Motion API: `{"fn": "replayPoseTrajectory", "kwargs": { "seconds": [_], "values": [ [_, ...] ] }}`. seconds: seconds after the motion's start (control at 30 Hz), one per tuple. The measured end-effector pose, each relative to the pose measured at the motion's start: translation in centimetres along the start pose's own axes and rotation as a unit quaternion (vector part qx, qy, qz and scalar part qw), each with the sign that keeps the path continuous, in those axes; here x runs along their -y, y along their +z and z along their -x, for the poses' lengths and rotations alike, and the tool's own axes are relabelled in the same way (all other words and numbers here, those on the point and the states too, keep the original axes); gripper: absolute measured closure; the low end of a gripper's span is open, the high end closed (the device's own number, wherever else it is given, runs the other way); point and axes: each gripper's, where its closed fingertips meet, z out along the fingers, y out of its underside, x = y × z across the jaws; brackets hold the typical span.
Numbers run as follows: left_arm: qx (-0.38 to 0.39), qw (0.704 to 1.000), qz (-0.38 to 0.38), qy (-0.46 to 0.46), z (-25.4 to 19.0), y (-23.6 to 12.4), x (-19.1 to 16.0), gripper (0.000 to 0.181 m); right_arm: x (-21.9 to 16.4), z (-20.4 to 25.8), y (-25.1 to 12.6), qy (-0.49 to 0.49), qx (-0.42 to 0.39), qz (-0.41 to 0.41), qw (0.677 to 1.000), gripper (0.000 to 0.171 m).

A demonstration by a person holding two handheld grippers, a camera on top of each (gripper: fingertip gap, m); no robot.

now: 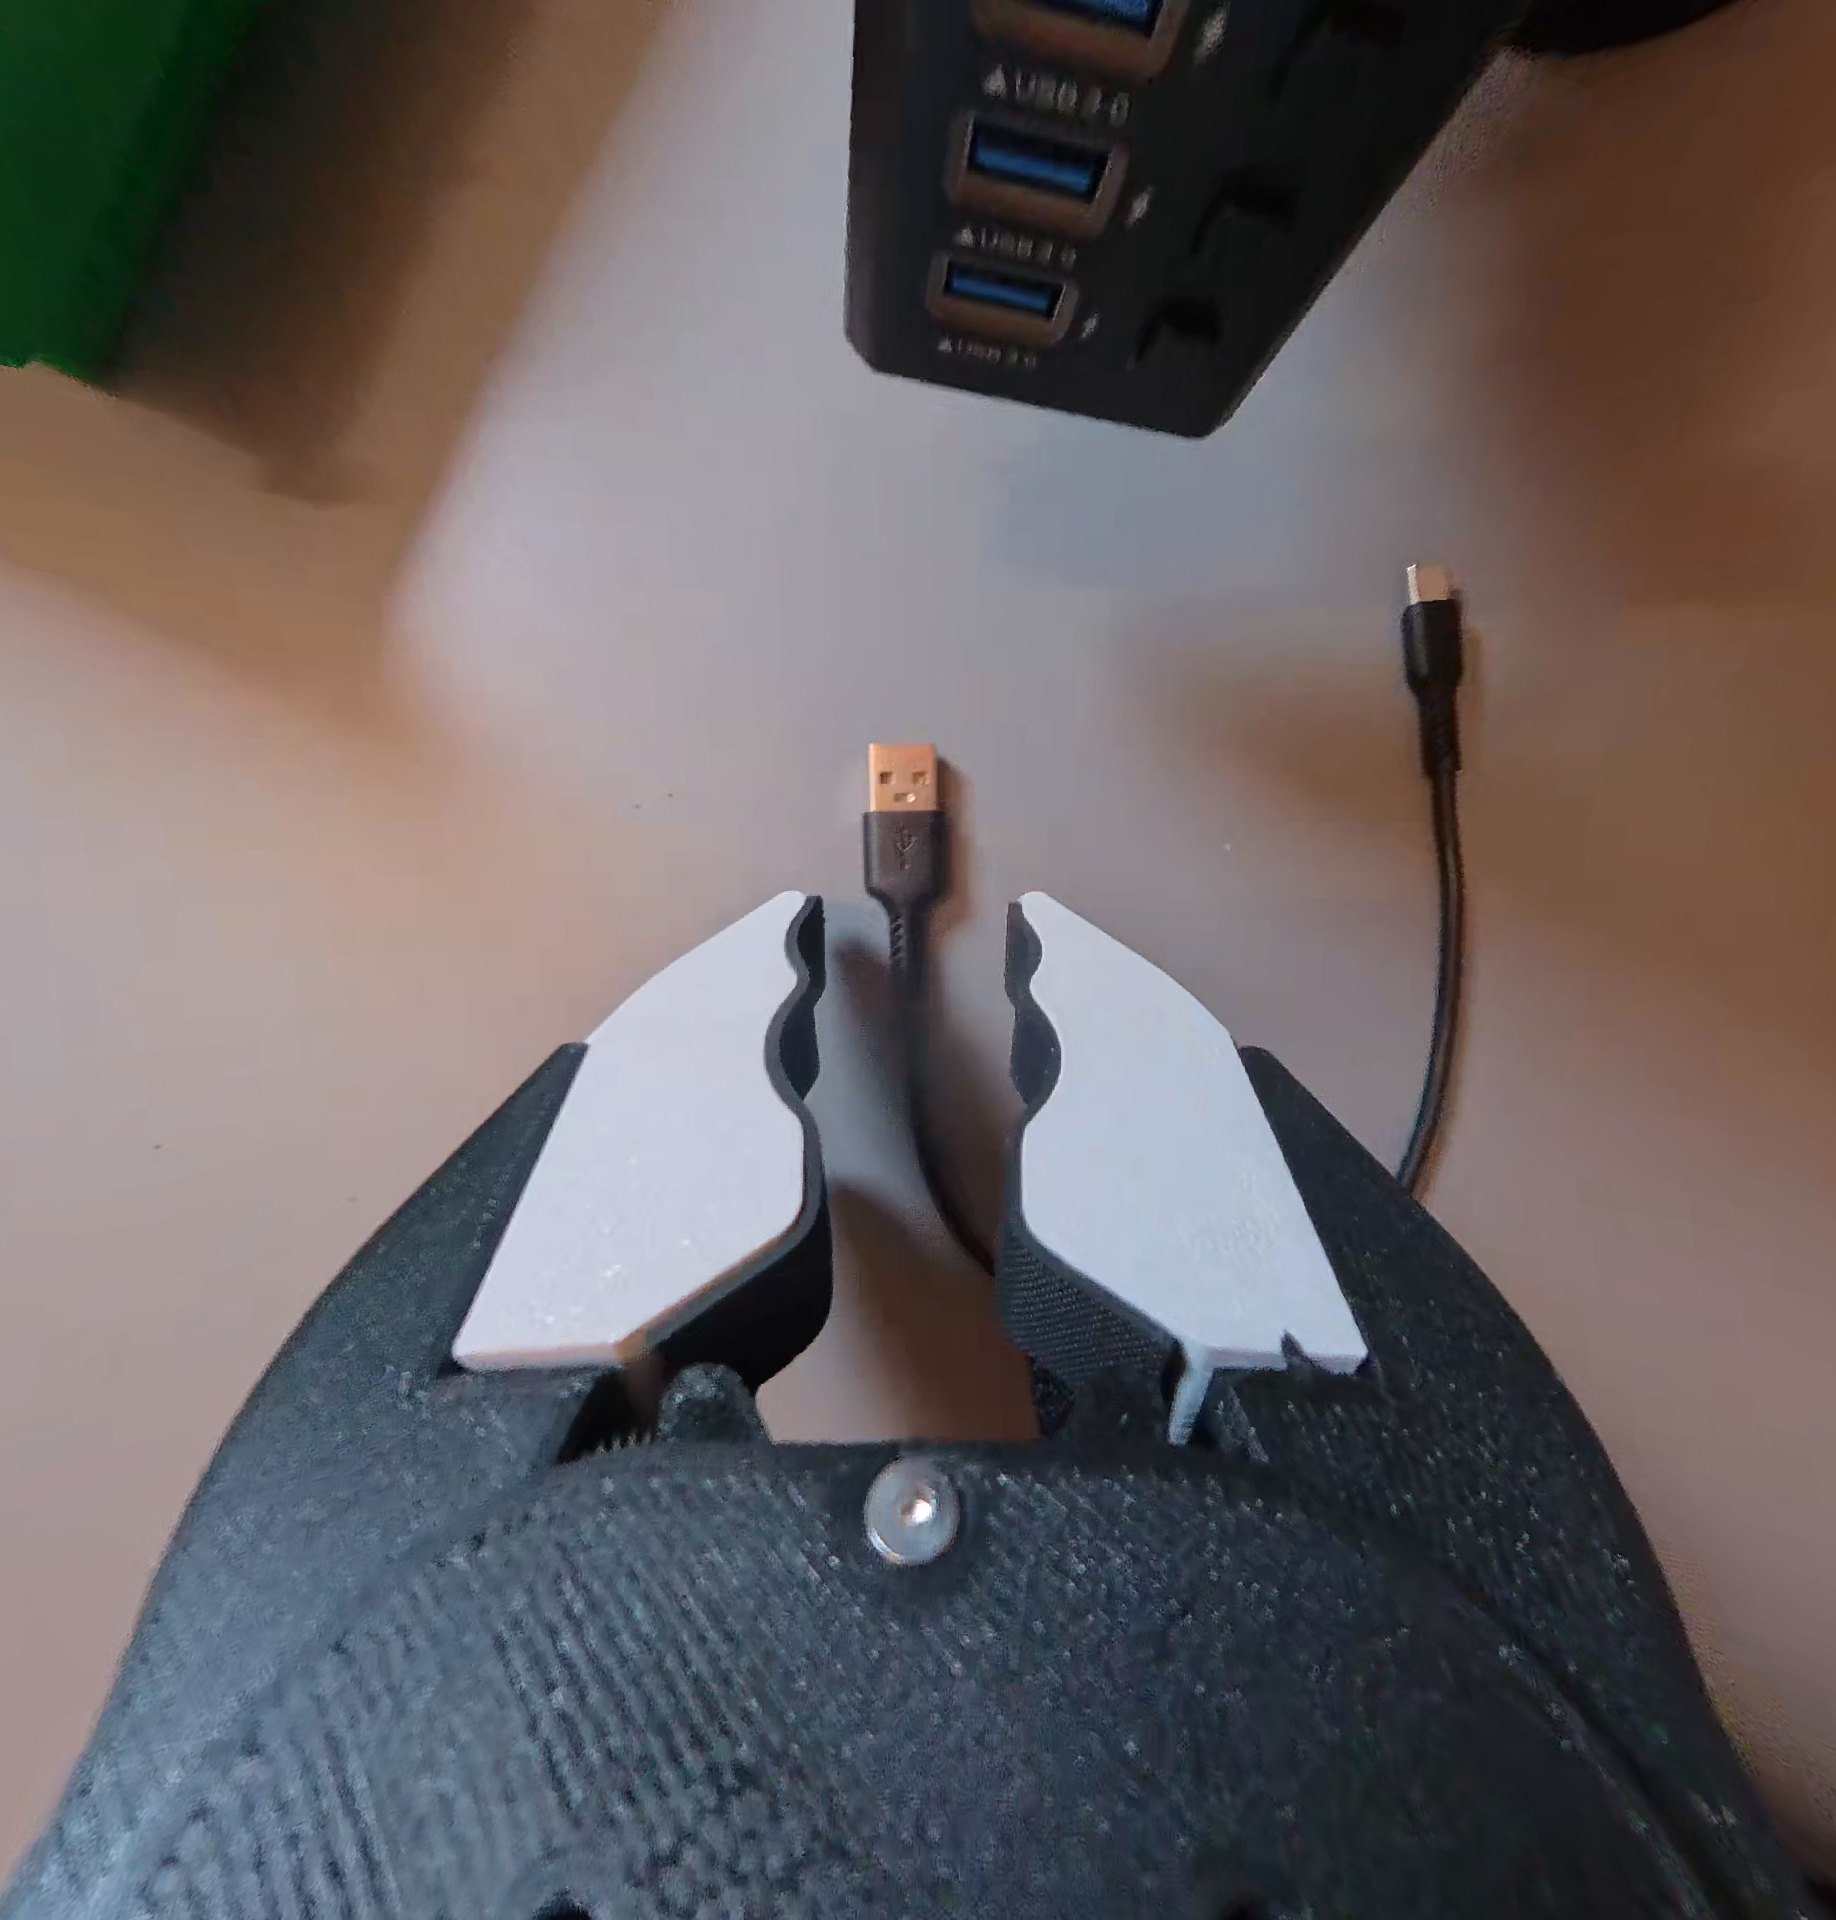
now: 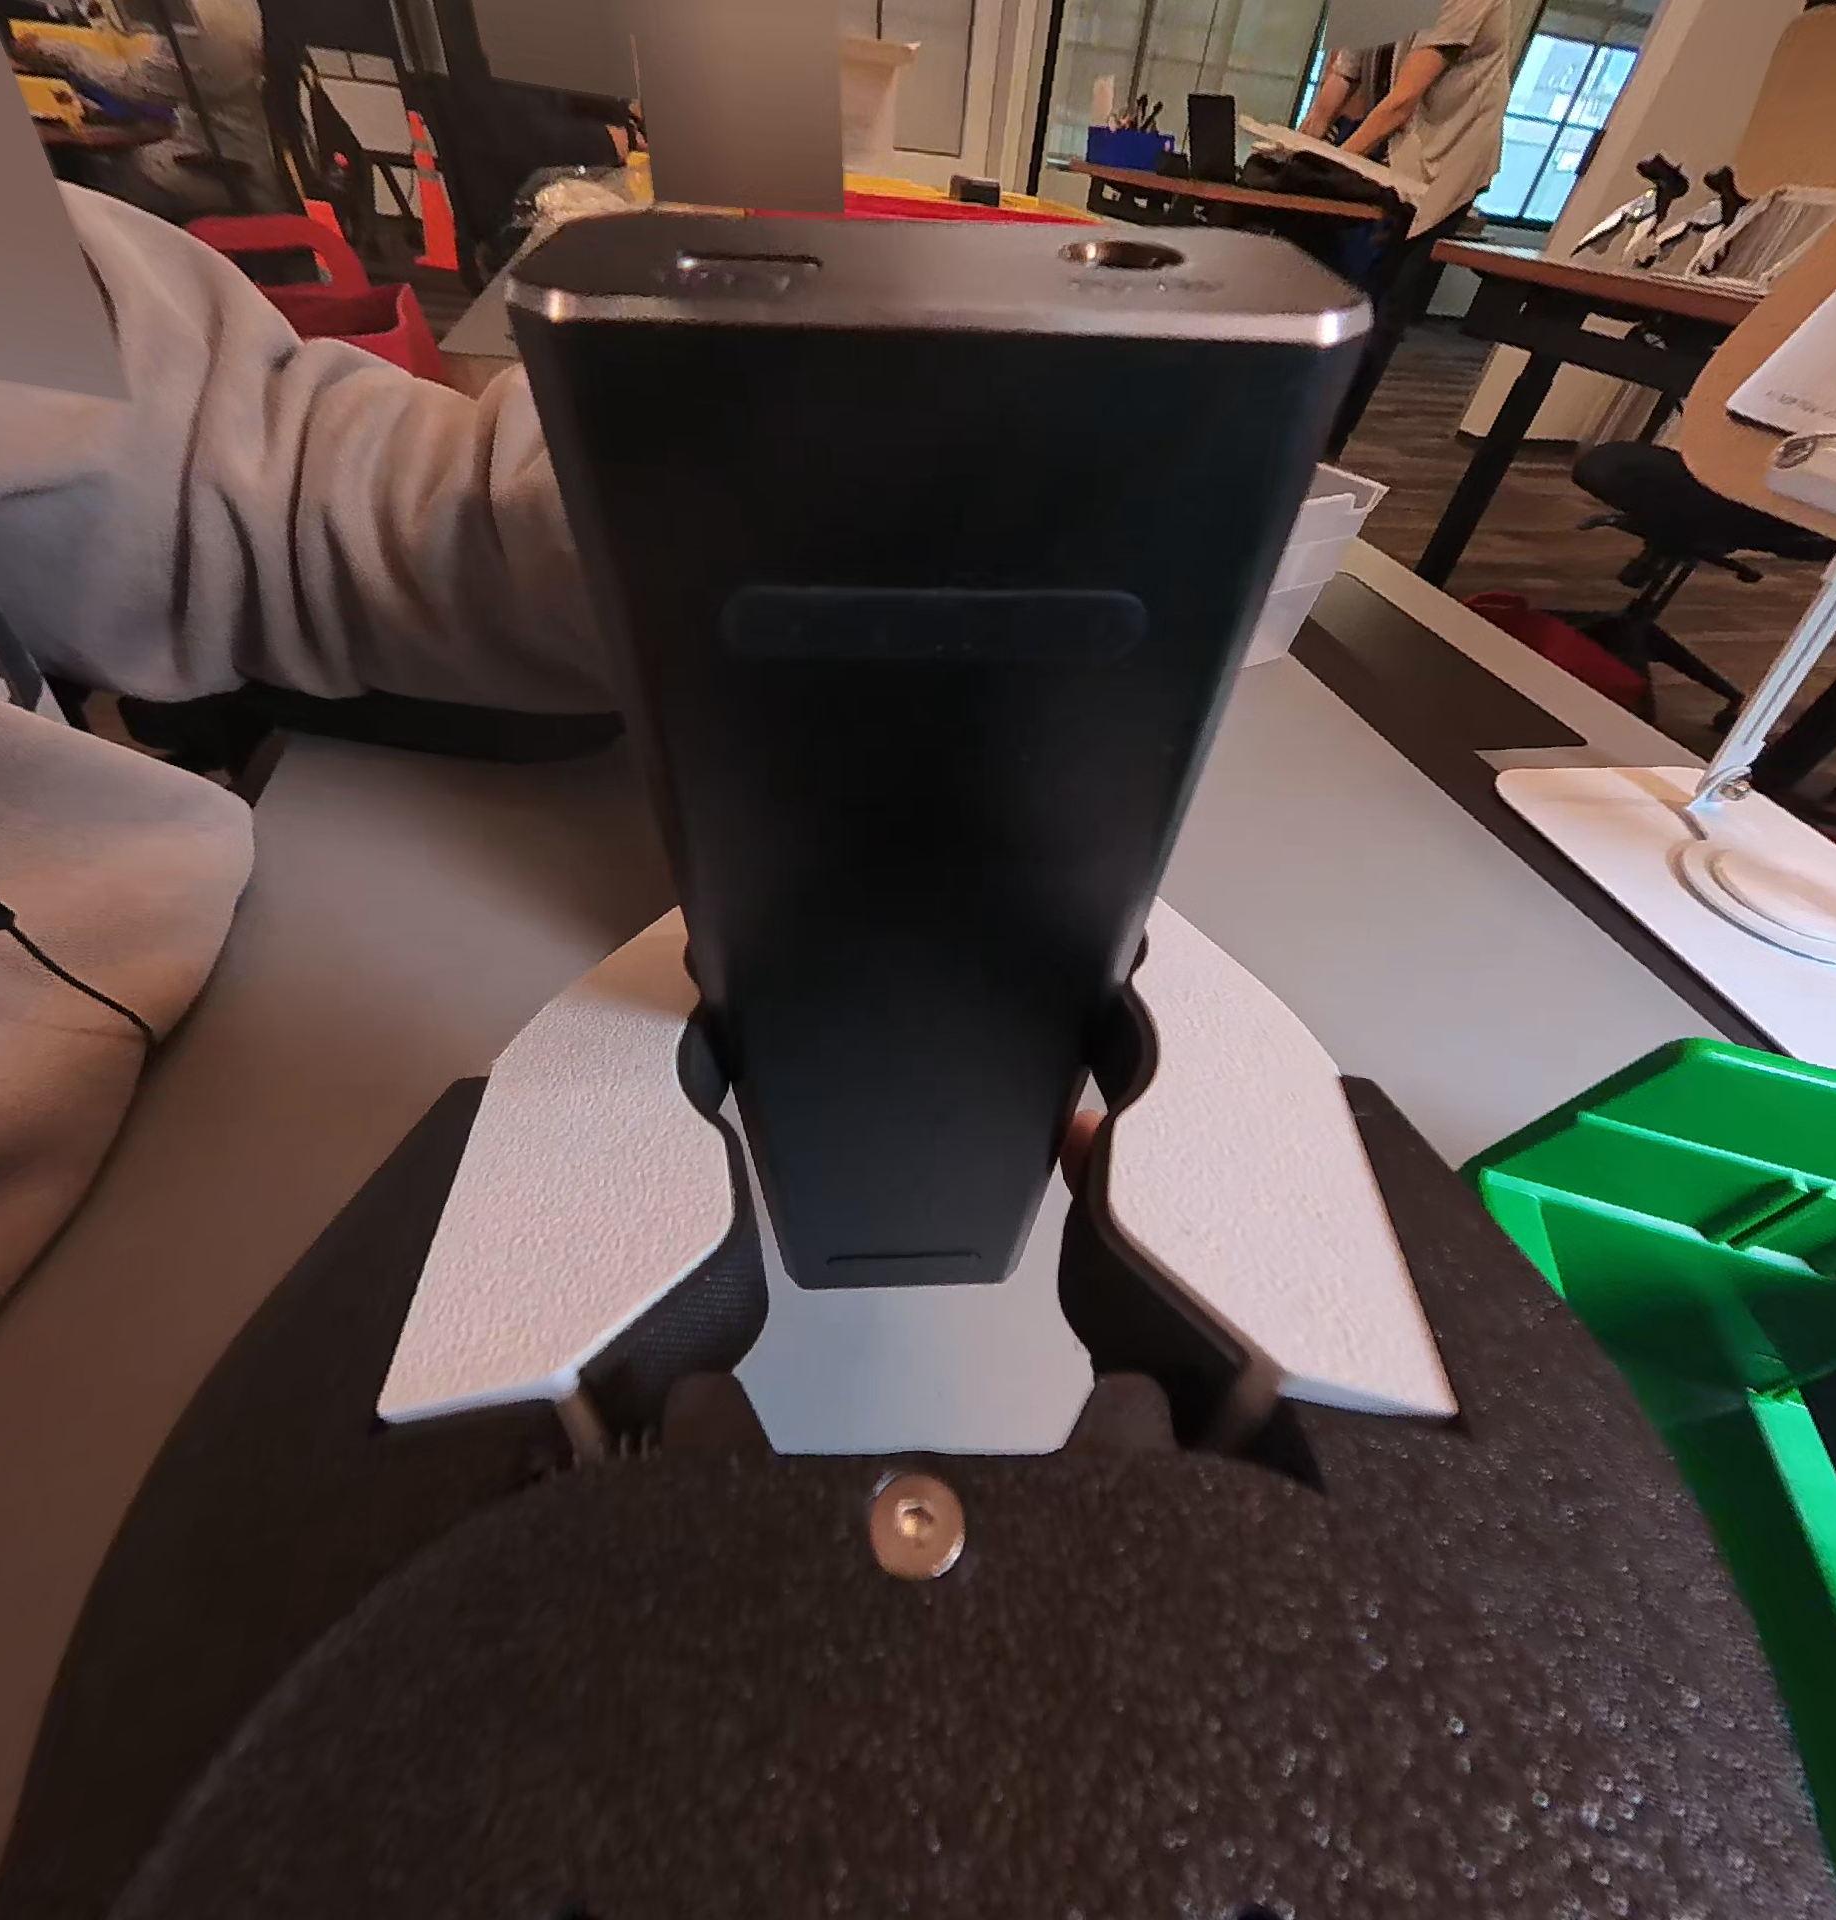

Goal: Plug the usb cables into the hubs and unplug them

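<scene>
Left wrist view shows the left tool [image 1: 914, 920] spread wide around the cable [image 1: 903, 831], ready to pinch, while the right tool [image 2: 909, 997] squeezes the hub [image 2: 935, 644].

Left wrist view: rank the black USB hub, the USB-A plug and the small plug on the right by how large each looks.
1. Black USB hub, largest by far, though cut off at the top edge.
2. USB-A plug, lying just ahead of the open left gripper.
3. Small plug, looks narrower, but it lies a little farther away, so this ranking is unsure.
</scene>
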Motion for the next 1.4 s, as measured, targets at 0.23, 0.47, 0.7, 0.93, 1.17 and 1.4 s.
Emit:
{"fn": "replayPoseTrajectory", "kwargs": {
  "seconds": [0.23,0.47,0.7,0.93,1.17,1.4],
  "values": [
    [0.025,1.0,-0.006,0.008,0.2,0.1,-0.6,0.15,0.2,-0.3,-0.2,0.012,0.0,-0.009,1.0,0.101],
    [0.046,0.998,-0.029,0.023,0.4,0.5,0.0,0.173,0.1,-0.1,-0.1,0.014,0.002,-0.009,1.0,0.102],
    [-0.009,0.993,-0.105,-0.057,0.4,-2.9,2.1,0.175,-0.6,0.4,0.0,0.017,0.026,0.001,1.0,0.102],
    [-0.011,0.988,-0.155,-0.021,-2.4,-9.7,6.8,0.175,-0.5,1.8,1.0,0.039,0.073,-0.009,0.997,0.102],
    [-0.014,0.997,-0.068,0.028,-3.2,-9.8,8.2,0.175,0.0,2.4,1.6,0.035,0.08,-0.019,0.996,0.102],
    [-0.018,0.998,-0.003,0.06,-3.4,-9.6,8.6,0.175,-0.2,2.4,1.4,0.029,0.075,-0.011,0.997,0.102]
  ]
}}
